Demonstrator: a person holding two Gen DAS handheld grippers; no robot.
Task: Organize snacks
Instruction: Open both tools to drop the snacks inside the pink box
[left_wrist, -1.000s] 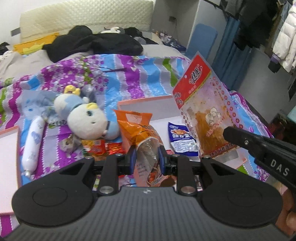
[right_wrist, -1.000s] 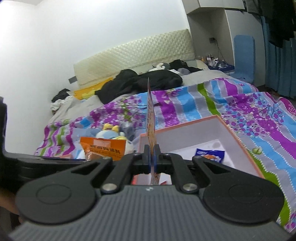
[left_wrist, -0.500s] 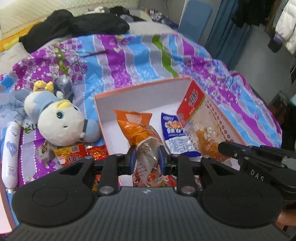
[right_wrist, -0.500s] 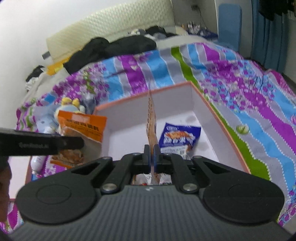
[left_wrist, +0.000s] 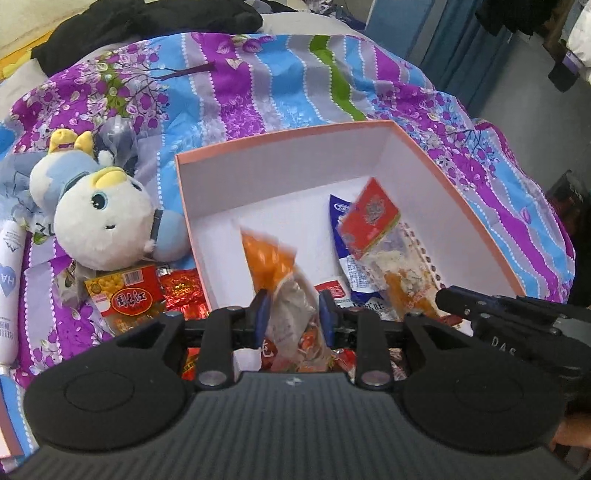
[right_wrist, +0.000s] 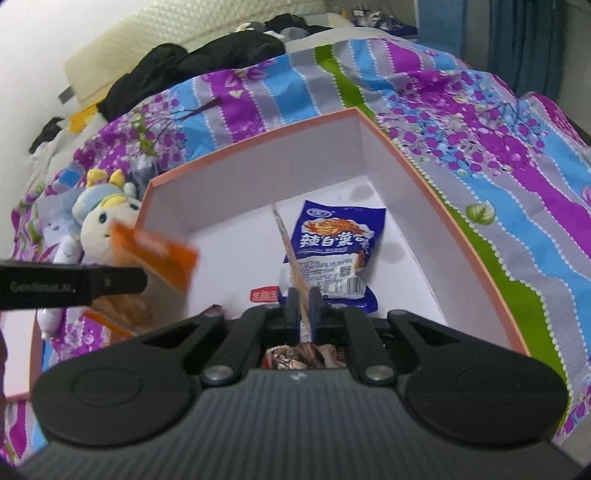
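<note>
Left hand-held gripper (left_wrist: 290, 312): I am pinching the orange snack pouch (left_wrist: 275, 271) by its lower half, carrying it over the near edge of the pink-rimmed box (left_wrist: 280, 134) on the bed.

Right hand-held gripper (right_wrist: 300, 308): I am pressing it together on the clear red-topped packet (left_wrist: 384, 240), seen edge-on in the right wrist view, over the box's near right part.

Already lying in the box: blue sachet (right_wrist: 334, 251) toward the far right corner; small red packet (right_wrist: 264, 294) at the near edge.

Outside, on the bedspread (left_wrist: 258, 81) left of the box: plush toy (left_wrist: 99, 218), red peanut pack (left_wrist: 127, 299), white tube (left_wrist: 9, 295).

Risks, as I am judging them: both pouches are hanging limp and slippery, so releasing while moving could drop one on the rim or outside; the two grippers are working near each other and could collide.
</note>
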